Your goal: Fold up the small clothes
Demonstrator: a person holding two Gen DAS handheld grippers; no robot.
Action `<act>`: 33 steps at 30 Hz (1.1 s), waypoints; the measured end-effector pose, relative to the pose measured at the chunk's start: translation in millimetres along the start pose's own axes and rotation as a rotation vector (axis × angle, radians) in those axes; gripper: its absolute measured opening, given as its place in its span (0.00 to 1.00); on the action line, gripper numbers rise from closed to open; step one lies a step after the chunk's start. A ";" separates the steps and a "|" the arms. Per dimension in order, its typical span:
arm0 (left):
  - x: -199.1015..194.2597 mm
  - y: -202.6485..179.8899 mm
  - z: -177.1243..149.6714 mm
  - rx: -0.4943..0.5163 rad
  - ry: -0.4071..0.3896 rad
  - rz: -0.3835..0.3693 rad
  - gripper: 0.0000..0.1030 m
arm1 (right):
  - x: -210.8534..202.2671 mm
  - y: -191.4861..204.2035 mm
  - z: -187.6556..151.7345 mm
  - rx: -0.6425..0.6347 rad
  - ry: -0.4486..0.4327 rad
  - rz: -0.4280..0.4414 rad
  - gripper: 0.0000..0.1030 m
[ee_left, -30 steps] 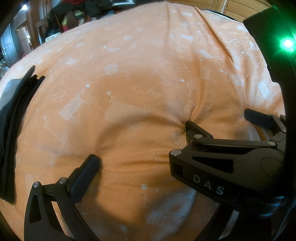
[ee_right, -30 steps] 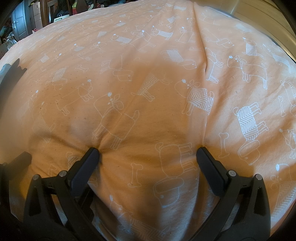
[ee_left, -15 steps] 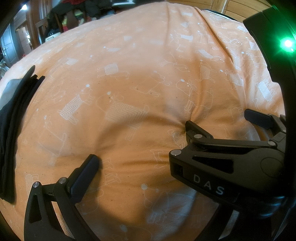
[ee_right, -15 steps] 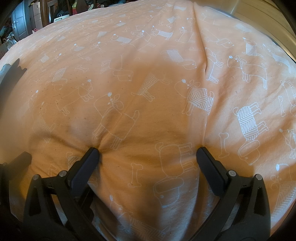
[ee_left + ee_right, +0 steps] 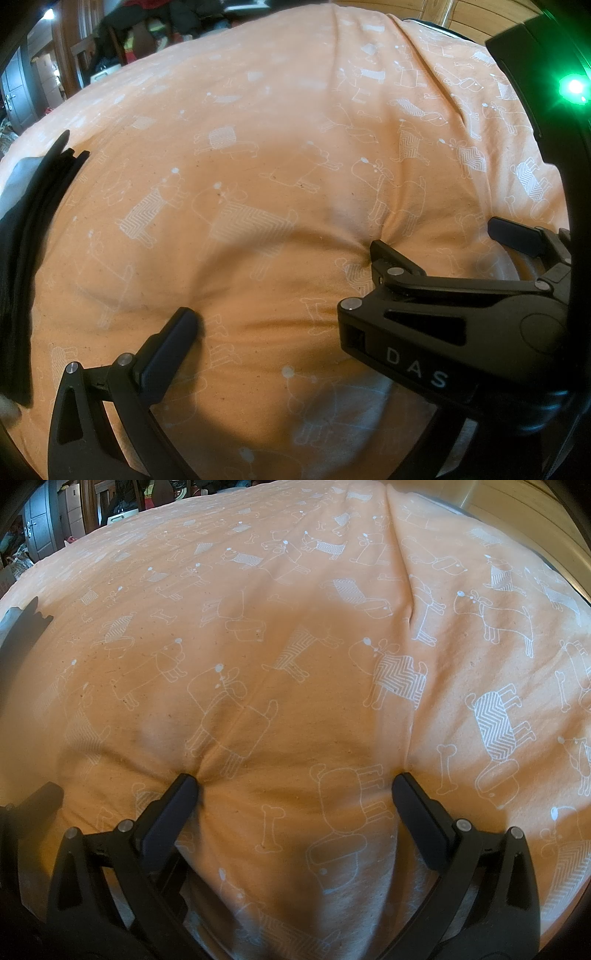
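Note:
A stack of dark folded clothes [image 5: 22, 240] lies at the far left on the orange dog-print bedsheet [image 5: 258, 166]; only its edge shows in the right wrist view [image 5: 18, 627]. My left gripper [image 5: 295, 321] is open. Its left finger [image 5: 177, 339] presses into the sheet, and its right finger is hidden behind my right gripper [image 5: 447, 243]. In its own view my right gripper [image 5: 295, 790] stands open, both fingertips dug into the sheet [image 5: 332, 646] and dimpling it. Neither gripper has a garment between its fingers.
Past the bed's far left edge are dark furniture and clutter [image 5: 110, 44]. A wooden surface [image 5: 535, 524] runs along the far right. A crease [image 5: 406, 590] runs down the sheet. A green light [image 5: 574, 88] glows on the right gripper's body.

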State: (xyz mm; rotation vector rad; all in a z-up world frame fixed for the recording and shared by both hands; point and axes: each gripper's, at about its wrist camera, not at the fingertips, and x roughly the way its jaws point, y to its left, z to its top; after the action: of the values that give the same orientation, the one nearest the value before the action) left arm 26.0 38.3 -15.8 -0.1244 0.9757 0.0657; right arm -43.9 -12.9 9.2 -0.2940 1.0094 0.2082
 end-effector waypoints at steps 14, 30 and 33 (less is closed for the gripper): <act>0.0 -0.1 0.3 0.000 0.000 0.000 1.00 | 0.4 -0.3 0.2 0.000 0.000 0.000 1.00; 0.0 0.1 0.2 0.000 0.000 0.000 1.00 | 0.5 -0.4 0.0 0.000 0.000 0.000 1.00; 0.3 0.3 0.3 0.000 0.000 0.000 1.00 | -0.3 -0.4 -0.4 0.000 -0.001 0.000 1.00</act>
State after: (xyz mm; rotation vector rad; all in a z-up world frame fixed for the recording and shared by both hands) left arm 26.4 38.6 -15.9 -0.1246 0.9757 0.0655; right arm -44.2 -13.5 9.2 -0.2934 1.0088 0.2085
